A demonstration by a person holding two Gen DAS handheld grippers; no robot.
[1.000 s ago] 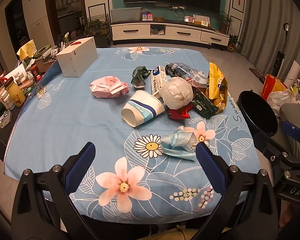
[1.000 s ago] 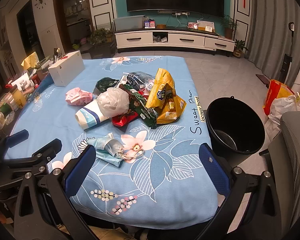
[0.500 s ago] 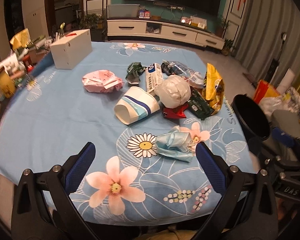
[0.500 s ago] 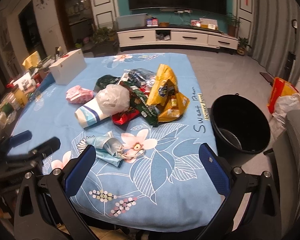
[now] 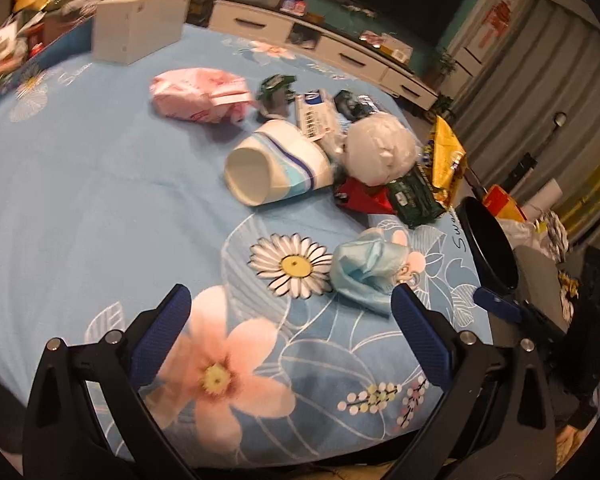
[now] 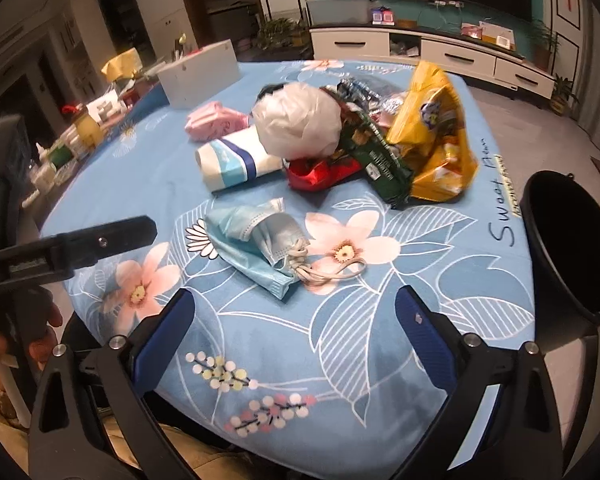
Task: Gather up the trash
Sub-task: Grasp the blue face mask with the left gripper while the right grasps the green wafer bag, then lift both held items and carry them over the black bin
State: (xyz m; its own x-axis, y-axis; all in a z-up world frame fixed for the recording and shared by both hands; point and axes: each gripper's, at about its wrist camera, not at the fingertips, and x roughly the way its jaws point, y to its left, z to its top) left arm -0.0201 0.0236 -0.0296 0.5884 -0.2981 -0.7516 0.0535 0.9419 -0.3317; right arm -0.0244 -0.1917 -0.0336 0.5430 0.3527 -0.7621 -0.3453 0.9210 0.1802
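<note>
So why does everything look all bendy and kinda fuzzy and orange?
Left wrist view: motion blur smears the white box and pink packet; warm, dim light. Right wrist view: sharper; the fisheye lens bends the table edge and black bucket.

The blue flowered cloth (image 6: 440,300) on the surface reads "Sweet" in dark script near its right edge; other print is illegible.
</note>
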